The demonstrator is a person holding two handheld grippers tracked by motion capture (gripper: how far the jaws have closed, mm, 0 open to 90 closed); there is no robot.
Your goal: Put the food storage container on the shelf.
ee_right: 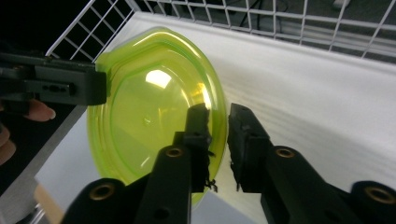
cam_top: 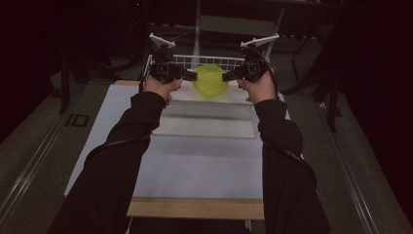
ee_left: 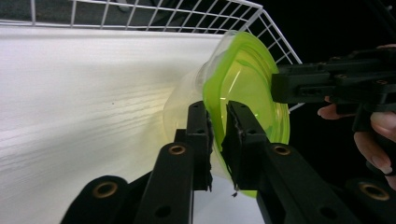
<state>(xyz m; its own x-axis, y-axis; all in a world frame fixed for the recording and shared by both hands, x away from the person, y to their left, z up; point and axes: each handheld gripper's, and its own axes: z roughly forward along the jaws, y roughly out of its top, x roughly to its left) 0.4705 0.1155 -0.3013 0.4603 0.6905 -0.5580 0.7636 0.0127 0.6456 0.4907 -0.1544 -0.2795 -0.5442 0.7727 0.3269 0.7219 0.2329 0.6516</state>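
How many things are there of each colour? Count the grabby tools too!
Green: 1, the lid
Clear: 1, the tub under the lid
White: 1, the wire basket
Black: 2, the left gripper and the right gripper
Total: 5

No readable text, label, brand or number appears in any view.

Translucent green lid (cam_top: 210,81), upright, on edge
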